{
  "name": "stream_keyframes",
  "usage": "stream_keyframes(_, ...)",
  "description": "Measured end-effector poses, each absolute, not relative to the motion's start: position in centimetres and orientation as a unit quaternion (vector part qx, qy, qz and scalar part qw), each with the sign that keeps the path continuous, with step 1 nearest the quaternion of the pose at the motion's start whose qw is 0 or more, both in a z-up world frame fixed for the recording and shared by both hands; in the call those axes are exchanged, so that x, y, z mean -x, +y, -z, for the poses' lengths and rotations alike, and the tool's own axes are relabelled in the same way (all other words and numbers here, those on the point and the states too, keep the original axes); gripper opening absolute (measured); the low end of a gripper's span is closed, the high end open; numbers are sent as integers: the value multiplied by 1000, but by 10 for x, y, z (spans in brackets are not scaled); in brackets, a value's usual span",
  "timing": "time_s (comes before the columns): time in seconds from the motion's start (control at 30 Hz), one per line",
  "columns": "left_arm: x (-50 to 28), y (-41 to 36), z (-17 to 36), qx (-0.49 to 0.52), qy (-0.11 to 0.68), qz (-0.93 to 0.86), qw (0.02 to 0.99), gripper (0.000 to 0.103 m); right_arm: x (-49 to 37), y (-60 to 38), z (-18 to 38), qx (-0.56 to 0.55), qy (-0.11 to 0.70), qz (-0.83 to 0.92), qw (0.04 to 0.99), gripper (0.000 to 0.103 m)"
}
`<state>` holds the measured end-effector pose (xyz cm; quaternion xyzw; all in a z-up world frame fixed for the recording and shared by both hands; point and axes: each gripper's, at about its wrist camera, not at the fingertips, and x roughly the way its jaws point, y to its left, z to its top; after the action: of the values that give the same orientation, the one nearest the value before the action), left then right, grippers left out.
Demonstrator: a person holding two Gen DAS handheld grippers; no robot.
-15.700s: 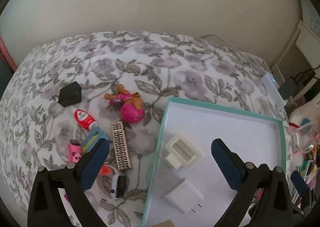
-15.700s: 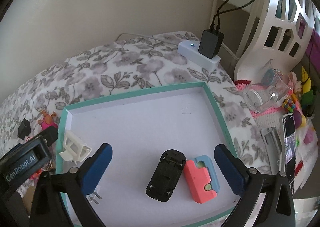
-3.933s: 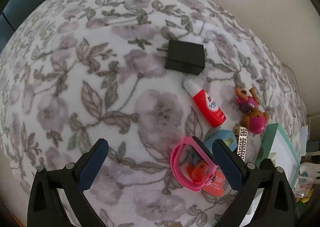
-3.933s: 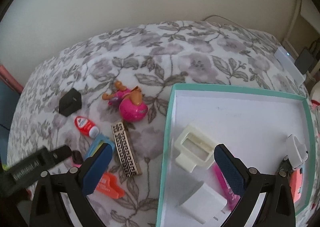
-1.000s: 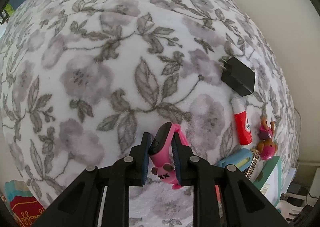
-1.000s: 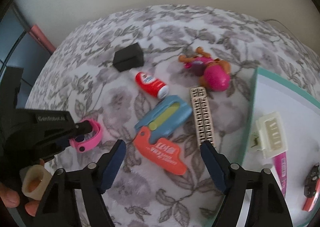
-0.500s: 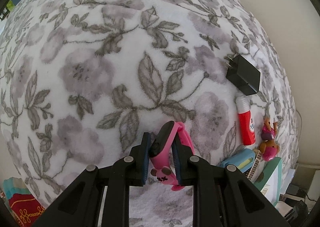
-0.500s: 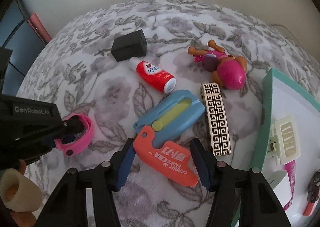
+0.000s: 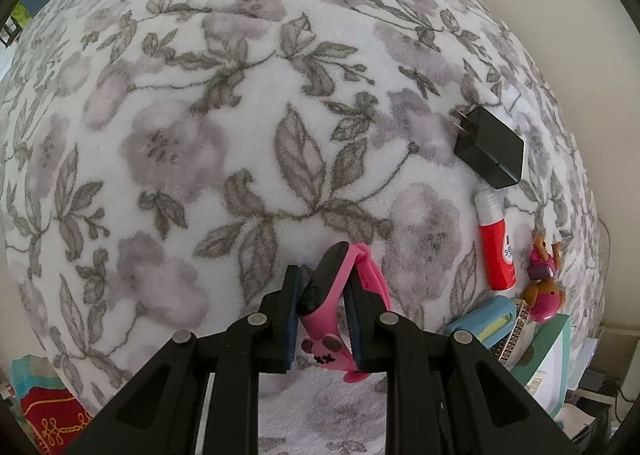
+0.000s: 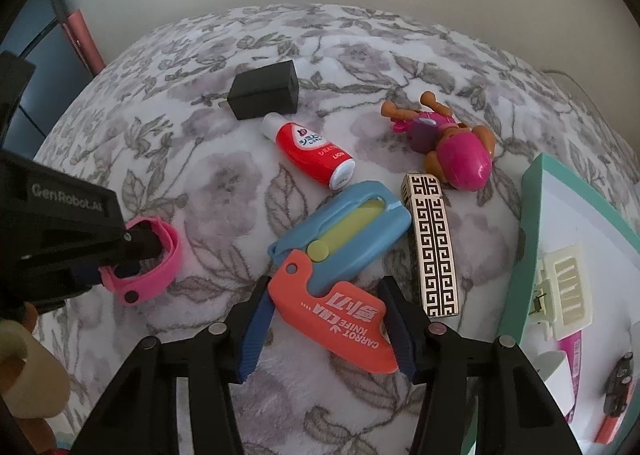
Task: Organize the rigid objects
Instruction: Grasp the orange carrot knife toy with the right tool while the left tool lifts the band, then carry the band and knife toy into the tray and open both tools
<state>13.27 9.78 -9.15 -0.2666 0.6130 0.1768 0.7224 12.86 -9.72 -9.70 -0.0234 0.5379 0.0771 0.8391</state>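
My left gripper point(image 9: 322, 287) is shut on a pink wristband watch point(image 9: 340, 267) and holds it just above the floral blanket; the right wrist view shows that watch point(image 10: 160, 255) at the left. My right gripper point(image 10: 324, 295) points down over an orange carrot knife point(image 10: 344, 319). Its jaws are closing, and both pads touch the knife's sides. A blue and yellow folding knife point(image 10: 352, 223) lies against the orange one. Beyond them lie a red bottle point(image 10: 312, 153), a black charger point(image 10: 264, 95), a pink doll toy point(image 10: 452, 151) and a patterned bar point(image 10: 434, 251).
A teal-rimmed white tray point(image 10: 528, 239) stands at the right edge and holds a cream clip point(image 10: 564, 295) and other small items. The floral blanket point(image 9: 200, 135) stretches bare to the left of the objects. A person's hand point(image 10: 28, 371) grips the left tool.
The right gripper's jaws have narrowed around the orange knife and the camera has drawn closer to it. The left gripper still holds the pink watch and has sunk slightly toward the blanket.
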Motion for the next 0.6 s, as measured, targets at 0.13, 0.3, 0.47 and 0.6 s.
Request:
stream_keyframes(0.13,-134,95,90,260,615,-176,724,22,-128,-99,95,19,538,-77,839,54)
stream_keyframes(0.3,-137,86,80,259,608,-167,732,21,-127,-109,91,-9,538,-77,840,54)
stream_keyframes(0.47,-142,80,67,259,595,-162,743,19,-125,-118,77,-28,524,-71,848,54)
stream_keyframes(0.6,-145,76,53,263,581,-153,755,19,-124,-126,64,-46,512,-67,855,54)
